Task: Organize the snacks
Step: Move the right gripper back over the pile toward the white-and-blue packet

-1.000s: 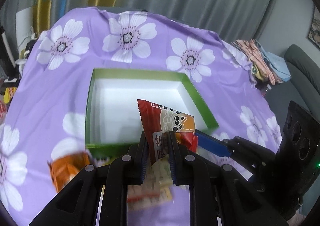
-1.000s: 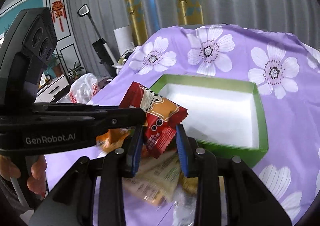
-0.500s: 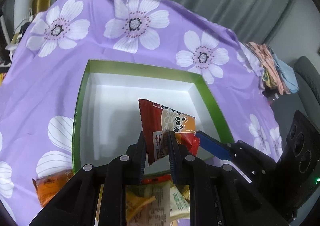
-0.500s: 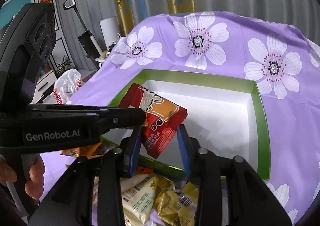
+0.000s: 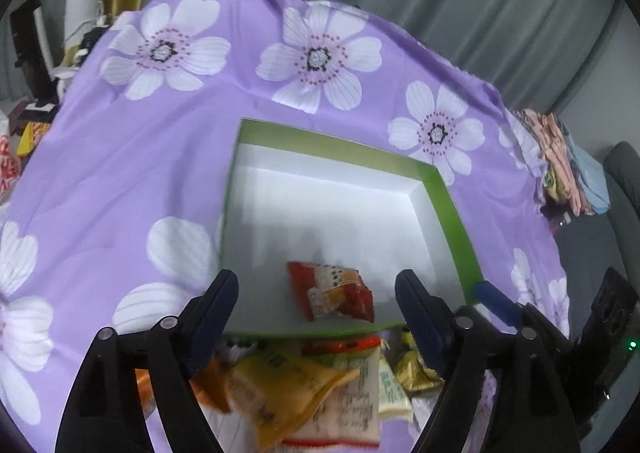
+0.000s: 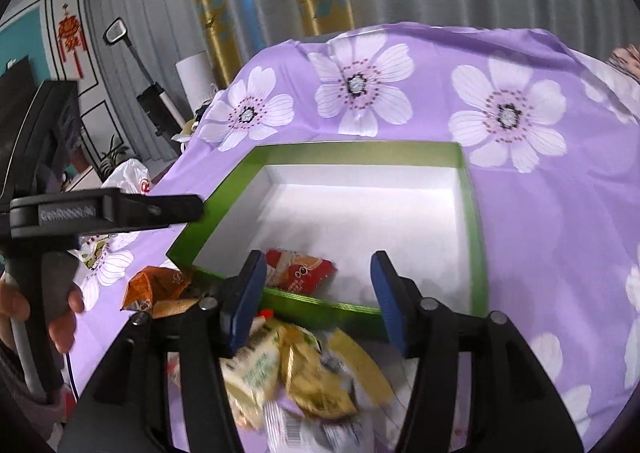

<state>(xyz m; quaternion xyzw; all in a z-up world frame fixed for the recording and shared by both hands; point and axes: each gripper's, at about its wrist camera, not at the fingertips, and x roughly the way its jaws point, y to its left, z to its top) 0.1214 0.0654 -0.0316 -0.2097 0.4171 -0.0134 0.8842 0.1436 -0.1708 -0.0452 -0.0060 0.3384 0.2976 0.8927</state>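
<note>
Loose snack packets (image 5: 320, 385) lie heaped just before the green box (image 5: 452, 209); above its near rim, left claw (image 5: 316, 293) and right claw (image 6: 318, 293) gape wide, holding nothing, the red snack packet (image 5: 332, 291) resting inside the near wall.

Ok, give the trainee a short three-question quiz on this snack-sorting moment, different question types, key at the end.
1. True or false: the red snack packet lies inside the green box, free of both grippers.
2. Multiple choice: how do the left gripper and right gripper stand? A) both open B) both shut C) only the left open
3. Fill in: the unsorted snack pile lies on the purple cloth, just outside the box's ______ wall, the one closest to the grippers.

Key: 1 true; 2 A; 3 near
</note>
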